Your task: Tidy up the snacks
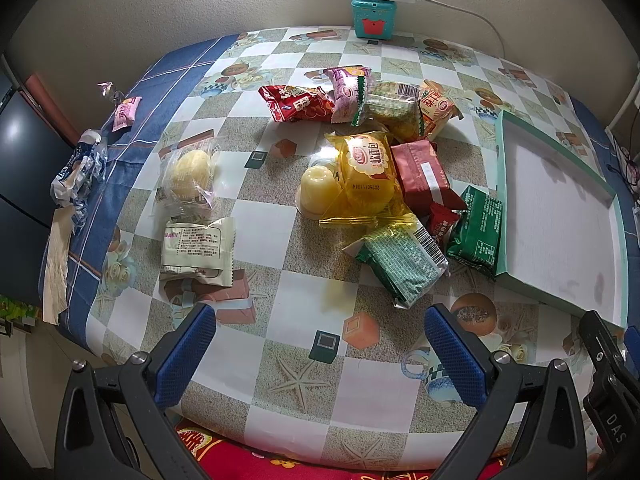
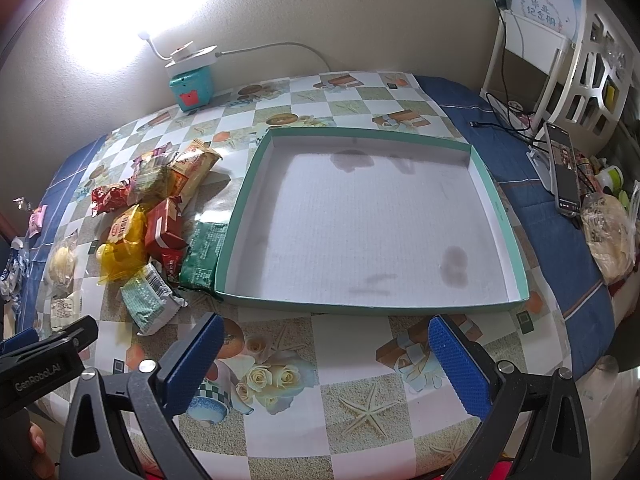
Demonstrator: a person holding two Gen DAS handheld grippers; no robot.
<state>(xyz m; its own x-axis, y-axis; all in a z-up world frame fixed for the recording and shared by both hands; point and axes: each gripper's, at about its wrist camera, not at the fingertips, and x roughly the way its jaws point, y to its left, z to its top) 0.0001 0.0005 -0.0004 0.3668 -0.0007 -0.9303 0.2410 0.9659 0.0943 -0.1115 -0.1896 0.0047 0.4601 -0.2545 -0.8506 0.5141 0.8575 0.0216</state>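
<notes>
A pile of wrapped snacks lies on the checked tablecloth: a yellow bread pack [image 1: 366, 172], a jelly cup [image 1: 318, 192], red packs [image 1: 296, 102], a dark red pack [image 1: 422, 174] and green packs [image 1: 404, 266]. Two pale packs [image 1: 188, 176] lie apart to the left. A shallow green-rimmed box [image 2: 240, 208] with a white floor stands right of the pile and holds nothing. My left gripper [image 1: 320, 354] is open and empty, near the table's front edge, short of the pile. My right gripper [image 2: 328, 360] is open and empty in front of the box.
A teal tin [image 1: 374, 16] with a white power strip on it stands at the back wall. Crumpled wrappers [image 1: 78, 172] and a pink sweet [image 1: 126, 112] lie at the left edge. A phone [image 2: 564, 168], cables and a bagged flatbread [image 2: 608, 232] sit at the right.
</notes>
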